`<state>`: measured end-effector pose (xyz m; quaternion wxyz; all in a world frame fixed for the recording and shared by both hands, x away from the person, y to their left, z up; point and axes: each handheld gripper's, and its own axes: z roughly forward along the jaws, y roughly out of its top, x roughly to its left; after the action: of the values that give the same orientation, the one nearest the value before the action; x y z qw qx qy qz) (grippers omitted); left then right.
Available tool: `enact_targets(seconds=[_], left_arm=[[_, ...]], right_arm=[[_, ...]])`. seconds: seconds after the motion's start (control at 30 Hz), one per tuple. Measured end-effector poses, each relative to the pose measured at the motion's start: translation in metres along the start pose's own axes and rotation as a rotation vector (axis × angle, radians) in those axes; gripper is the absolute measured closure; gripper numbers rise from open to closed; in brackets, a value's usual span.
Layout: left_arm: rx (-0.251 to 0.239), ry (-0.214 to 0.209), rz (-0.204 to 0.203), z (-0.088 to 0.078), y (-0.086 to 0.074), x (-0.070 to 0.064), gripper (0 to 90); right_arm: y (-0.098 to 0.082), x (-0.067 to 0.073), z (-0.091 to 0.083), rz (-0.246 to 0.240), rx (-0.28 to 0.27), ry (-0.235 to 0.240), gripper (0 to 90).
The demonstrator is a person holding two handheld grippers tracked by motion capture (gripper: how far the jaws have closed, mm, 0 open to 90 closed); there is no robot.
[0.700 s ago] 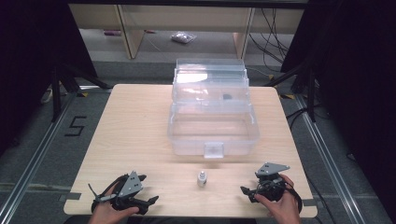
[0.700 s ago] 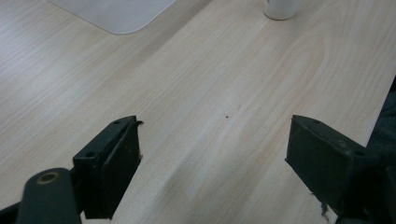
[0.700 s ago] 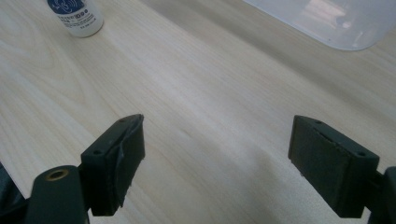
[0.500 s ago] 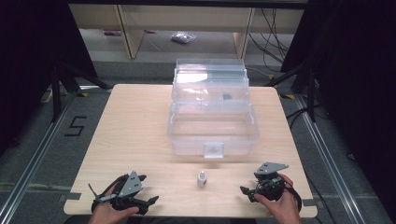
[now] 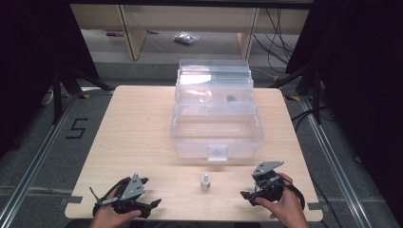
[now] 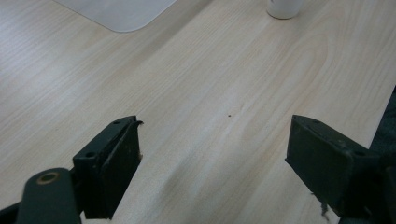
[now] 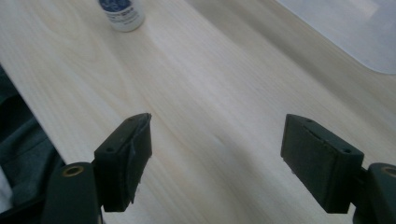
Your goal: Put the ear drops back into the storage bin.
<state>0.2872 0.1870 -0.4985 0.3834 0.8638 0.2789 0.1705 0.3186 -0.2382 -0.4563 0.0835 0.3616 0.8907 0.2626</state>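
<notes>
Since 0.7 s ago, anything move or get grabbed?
No visible change. The left gripper and right gripper rest at the table's near edge, fingers apart with nothing between them. The small white bottle stands between the two, untouched, and the clear plastic box sits open behind it.

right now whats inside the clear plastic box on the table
The clear plastic box looks empty in its front compartment. A small dark item sits in the raised rear tier. Glare on the plastic hides part of that tier.

Bottle [image 5: 205, 181] before box [image 5: 216, 137], between claws.
</notes>
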Motion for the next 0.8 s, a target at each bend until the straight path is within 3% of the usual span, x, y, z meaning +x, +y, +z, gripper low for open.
enact_targets(seconds=[0.3, 0.37, 0.4, 0.5, 0.57, 0.8], left_arm=[[-0.003, 0.001, 0.01, 0.0, 0.0, 0.001, 17.1], [-0.003, 0.001, 0.01, 0.0, 0.0, 0.001, 17.1], [-0.005, -0.001, 0.009, 0.0, 0.0, 0.001, 17.1], [-0.003, 0.0, 0.011, 0.0, 0.0, 0.001, 17.1], [-0.004, 0.0, 0.009, 0.0, 0.0, 0.001, 17.1], [-0.008, -0.004, 0.004, 0.0, 0.0, 0.001, 17.1]], right_arm=[[0.015, 0.008, -0.001, -0.063, 0.03, 0.009, 28.6], [0.018, 0.012, -0.001, -0.059, 0.042, 0.022, 29.1], [0.019, 0.011, -0.001, -0.1, 0.043, 0.035, 29.6], [0.025, 0.016, 0.0, -0.132, 0.044, 0.047, 30.2], [0.027, 0.019, 0.0, -0.123, 0.056, 0.056, 30.2], [0.035, 0.023, 0.006, -0.17, 0.067, 0.076, 30.4]])
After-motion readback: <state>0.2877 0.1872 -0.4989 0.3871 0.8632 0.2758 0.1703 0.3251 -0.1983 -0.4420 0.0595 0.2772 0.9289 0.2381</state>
